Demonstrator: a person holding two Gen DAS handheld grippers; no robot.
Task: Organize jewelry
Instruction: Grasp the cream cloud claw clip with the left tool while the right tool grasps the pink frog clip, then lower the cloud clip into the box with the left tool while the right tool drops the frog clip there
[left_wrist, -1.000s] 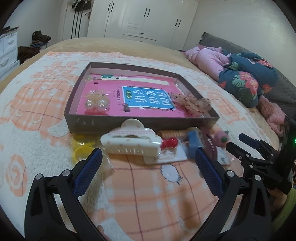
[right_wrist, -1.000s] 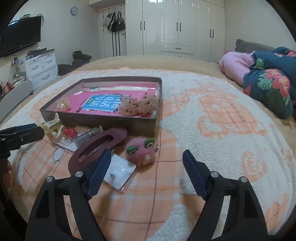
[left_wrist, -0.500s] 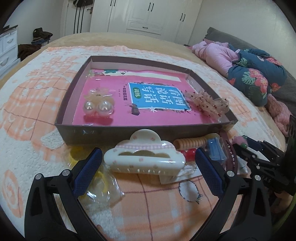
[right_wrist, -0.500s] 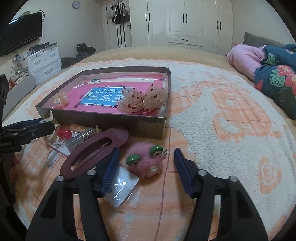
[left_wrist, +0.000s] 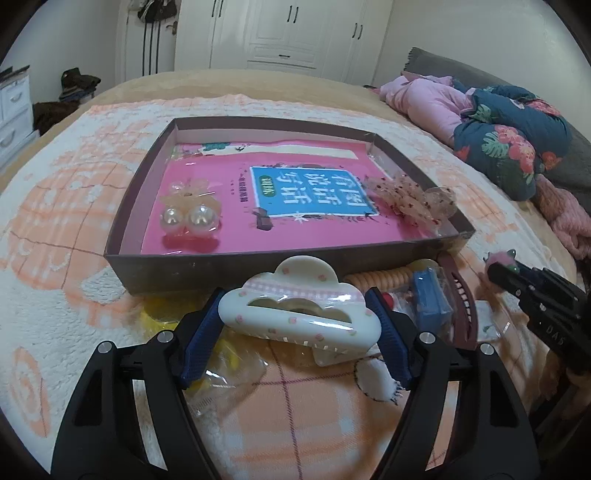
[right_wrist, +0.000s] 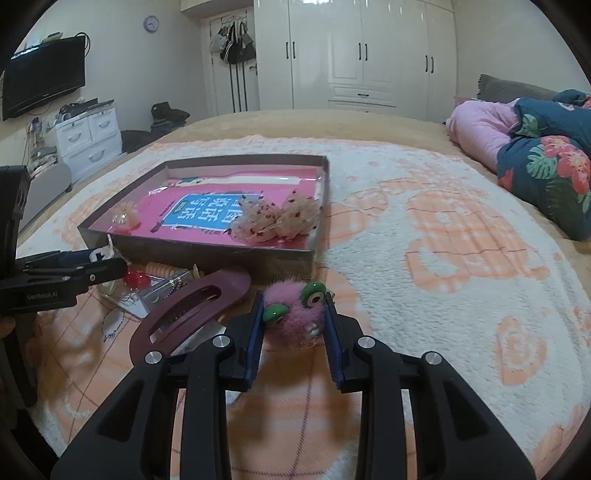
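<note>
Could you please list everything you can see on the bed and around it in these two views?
box: 1, brown, on the blanket, pink book inside
pearl hair piece: 1, cream, box's left side
mesh bows: 2, beige with red specks, box's right side
cloud claw clip: 1, cream, in front of the box, between the left fingers
fuzzy clip: 1, pink with green eyes, between the right fingers
oval clip: 1, maroon, left of the fuzzy clip
spiral tie: 1, tan, by the box wall
bedding pile: 1, pink and floral
left gripper: around the claw clip
right gripper: around the fuzzy clip
</note>
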